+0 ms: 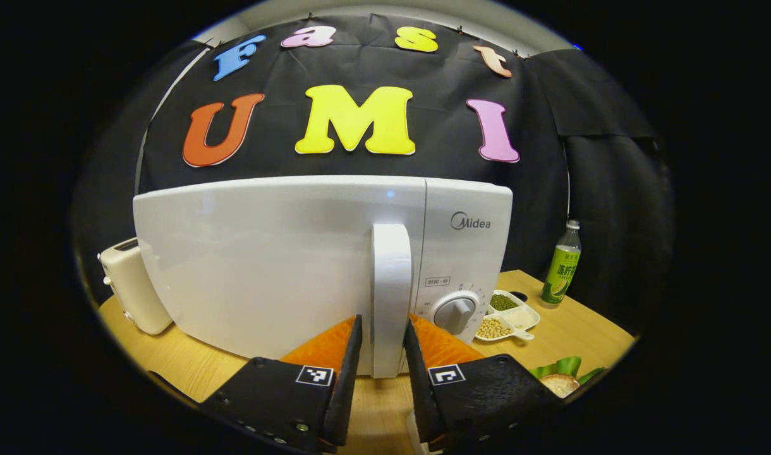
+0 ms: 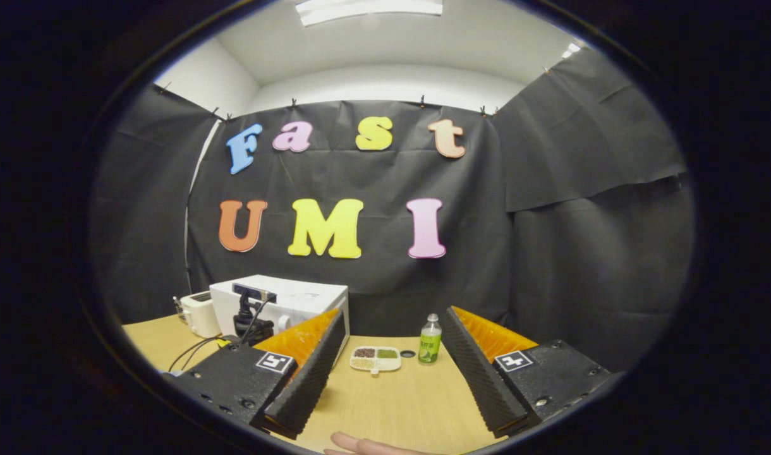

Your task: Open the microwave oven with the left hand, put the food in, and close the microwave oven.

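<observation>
Left gripper view showed the left tool [image 1: 383, 338] straddling the microwave [image 1: 284, 259] door handle [image 1: 391, 297], contact unclear; the right tool [image 2: 392, 351] hung released above the table [image 2: 392, 404].

On the table [image 1: 588, 328], a divided dish [image 1: 509, 316] lies between microwave [image 1: 284, 265] and bottle [image 1: 561, 265].

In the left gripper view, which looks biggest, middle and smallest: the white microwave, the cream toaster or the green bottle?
1. White microwave oven: biggest, though nearest the camera.
2. Cream toaster.
3. Green plastic bottle: smallest, though it stands farther back, so toaster versus bottle is unsure.
</observation>
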The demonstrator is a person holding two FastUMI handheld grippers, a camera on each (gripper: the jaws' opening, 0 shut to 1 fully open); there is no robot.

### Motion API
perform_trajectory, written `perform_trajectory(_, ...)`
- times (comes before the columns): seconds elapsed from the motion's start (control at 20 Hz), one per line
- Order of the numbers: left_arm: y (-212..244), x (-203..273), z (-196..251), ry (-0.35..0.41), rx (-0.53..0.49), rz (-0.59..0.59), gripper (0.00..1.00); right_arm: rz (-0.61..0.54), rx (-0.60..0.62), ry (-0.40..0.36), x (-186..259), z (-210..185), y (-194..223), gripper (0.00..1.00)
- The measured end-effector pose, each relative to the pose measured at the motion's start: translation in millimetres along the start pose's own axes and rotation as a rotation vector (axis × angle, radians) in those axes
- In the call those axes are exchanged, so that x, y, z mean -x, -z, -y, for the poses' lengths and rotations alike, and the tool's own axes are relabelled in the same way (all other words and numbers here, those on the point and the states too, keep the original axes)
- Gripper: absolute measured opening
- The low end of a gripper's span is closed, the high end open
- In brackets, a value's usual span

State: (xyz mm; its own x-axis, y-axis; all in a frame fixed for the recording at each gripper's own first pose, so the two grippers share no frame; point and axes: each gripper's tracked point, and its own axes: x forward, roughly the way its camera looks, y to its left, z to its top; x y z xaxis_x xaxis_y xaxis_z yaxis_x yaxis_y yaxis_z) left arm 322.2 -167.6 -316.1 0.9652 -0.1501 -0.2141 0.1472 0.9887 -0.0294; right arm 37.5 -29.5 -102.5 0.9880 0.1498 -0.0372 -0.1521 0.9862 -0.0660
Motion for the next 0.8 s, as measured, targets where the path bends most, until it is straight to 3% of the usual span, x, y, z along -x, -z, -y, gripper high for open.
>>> perform_trajectory(0.1, -0.5, -2.9, 4.9, 0.002, -0.036, 0.008, 0.40, -0.007, -0.002, 0.001, -1.1, 0.8, 2.3, 0.92)
perform_trajectory(0.2, -0.5, -3.3, 3.9, -0.012, -0.055, 0.015, 0.29, -0.014, -0.002, 0.009, -0.5, 3.3, 4.6, 0.92)
perform_trajectory(0.25, 1.1, -4.9, 3.7, -0.013, -0.054, 0.015, 0.29, -0.016, -0.016, 0.014, -0.2, 3.5, 5.6, 0.92)
perform_trajectory(0.3, 3.4, -5.8, 3.8, -0.010, -0.048, 0.008, 0.29, -0.018, -0.029, 0.013, 1.8, 2.0, 6.1, 1.00)
perform_trajectory(0.35, 2.1, -5.2, 3.9, -0.001, -0.037, 0.014, 0.29, -0.019, -0.033, 0.005, 4.5, -0.7, 6.6, 0.92)
perform_trajectory(0.5, 3.9, -3.7, 3.5, 0.011, -0.011, 0.004, 0.27, -0.015, -0.029, 0.006, 9.0, 1.4, 6.2, 0.92)
perform_trajectory(0.55, 2.0, -3.9, 2.9, 0.006, 0.001, 0.009, 0.25, -0.016, -0.029, 0.012, 9.3, 3.4, 7.0, 1.00)
perform_trajectory(0.6, 2.1, -3.9, 3.4, -0.002, 0.000, 0.007, 0.24, -0.017, -0.025, 0.015, 8.2, 3.7, 7.9, 0.92)
perform_trajectory(0.65, 2.5, -5.4, 3.2, -0.009, -0.002, 0.006, 0.21, -0.022, -0.021, 0.019, 8.0, 4.0, 10.0, 1.00)
perform_trajectory(0.7, 1.8, -5.2, 3.5, -0.009, -0.002, 0.004, 0.17, -0.029, -0.018, 0.019, 7.8, 3.0, 12.6, 0.92)
perform_trajectory(0.8, 2.8, -4.3, 4.0, 0.004, 0.018, -0.003, 0.12, -0.035, -0.020, 0.016, 8.7, 1.8, 12.9, 0.92)
